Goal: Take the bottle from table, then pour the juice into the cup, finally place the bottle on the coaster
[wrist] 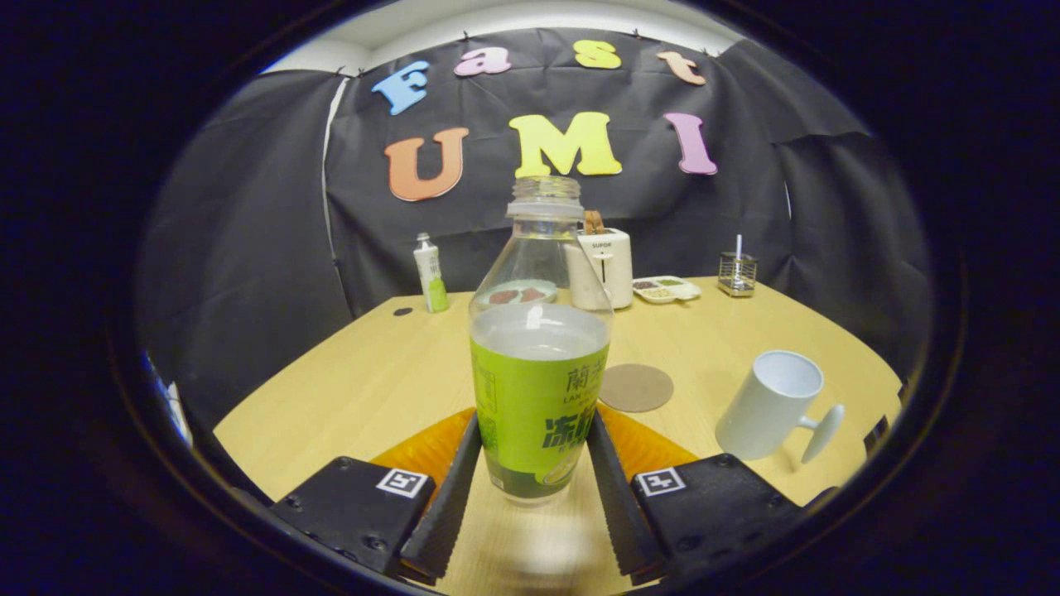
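Looking along my fingers, I saw a pale wood tabletop [373, 389] with a rounded front edge, closed in behind by the booth's black cloth wall [248, 248] and a strip of white ceiling above it. Far to the left, near the cloth, stood a small bottle [431, 273] with a white top and a green lower part, and a dark round spot [402, 311] lay on the wood just beside it. In the middle, my gripper [534, 472] held the uncapped juice bottle [538, 372] upright, both fingers pressed against the sides of its green label, narrowed to the bottle's width. The bottle was clear above the label and its liquid stood just over the label's top. The label carried Chinese characters and a line of Latin letters too small for me to read. Beyond it stood a white toaster [609, 265] with small print I could not make out. Just right of the bottle lay the round brown coaster [636, 387]. Farther back sat a divided dish [667, 289] and a wire holder [737, 273]. Rightmost, the white cup [770, 406] stood near the tabletop's edge, well apart from the coaster, its handle turned right.
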Demonstrator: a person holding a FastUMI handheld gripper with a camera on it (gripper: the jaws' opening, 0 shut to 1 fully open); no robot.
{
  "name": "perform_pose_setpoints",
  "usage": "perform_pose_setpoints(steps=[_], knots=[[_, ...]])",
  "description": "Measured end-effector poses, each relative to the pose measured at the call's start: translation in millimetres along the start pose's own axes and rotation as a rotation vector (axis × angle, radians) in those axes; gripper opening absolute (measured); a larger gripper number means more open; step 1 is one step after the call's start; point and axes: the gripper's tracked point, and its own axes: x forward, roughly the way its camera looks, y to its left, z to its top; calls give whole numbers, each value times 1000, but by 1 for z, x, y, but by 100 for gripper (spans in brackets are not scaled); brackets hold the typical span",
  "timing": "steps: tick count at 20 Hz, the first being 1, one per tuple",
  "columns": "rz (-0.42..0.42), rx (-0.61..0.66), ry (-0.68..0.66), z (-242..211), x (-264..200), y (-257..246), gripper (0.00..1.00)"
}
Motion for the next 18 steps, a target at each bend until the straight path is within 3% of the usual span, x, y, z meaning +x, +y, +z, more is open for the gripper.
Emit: perform_pose_setpoints(steps=[18], knots=[[291,640,-113,54,-6,5,76]])
